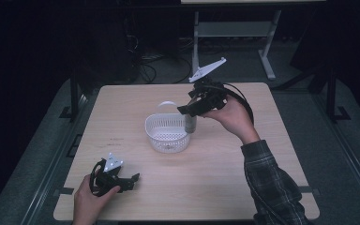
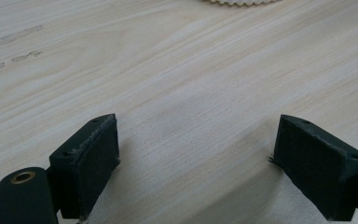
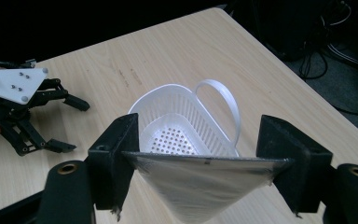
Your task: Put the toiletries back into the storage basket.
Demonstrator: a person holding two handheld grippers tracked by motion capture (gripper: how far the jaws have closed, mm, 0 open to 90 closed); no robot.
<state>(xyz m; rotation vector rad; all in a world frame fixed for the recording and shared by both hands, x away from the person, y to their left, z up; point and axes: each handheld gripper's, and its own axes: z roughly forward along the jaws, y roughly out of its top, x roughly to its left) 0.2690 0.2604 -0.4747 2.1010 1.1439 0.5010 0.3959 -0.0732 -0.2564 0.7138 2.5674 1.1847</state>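
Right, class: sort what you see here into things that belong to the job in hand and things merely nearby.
In the job:
right gripper, shut on a silvery pouch
white basket, just under the pouch

Merely nearby:
left gripper, open, low over the table
cables on the floor

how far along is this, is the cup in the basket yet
Done: the right gripper has gripped the grey cup and carried it beside the white basket. In hand: the cup hangs above the basket's rim. Left: lowering and releasing it. The left gripper rests open on the table.

Left gripper [image 1: 130,179] rests wide apart; right gripper [image 1: 187,110] raised, clamping.
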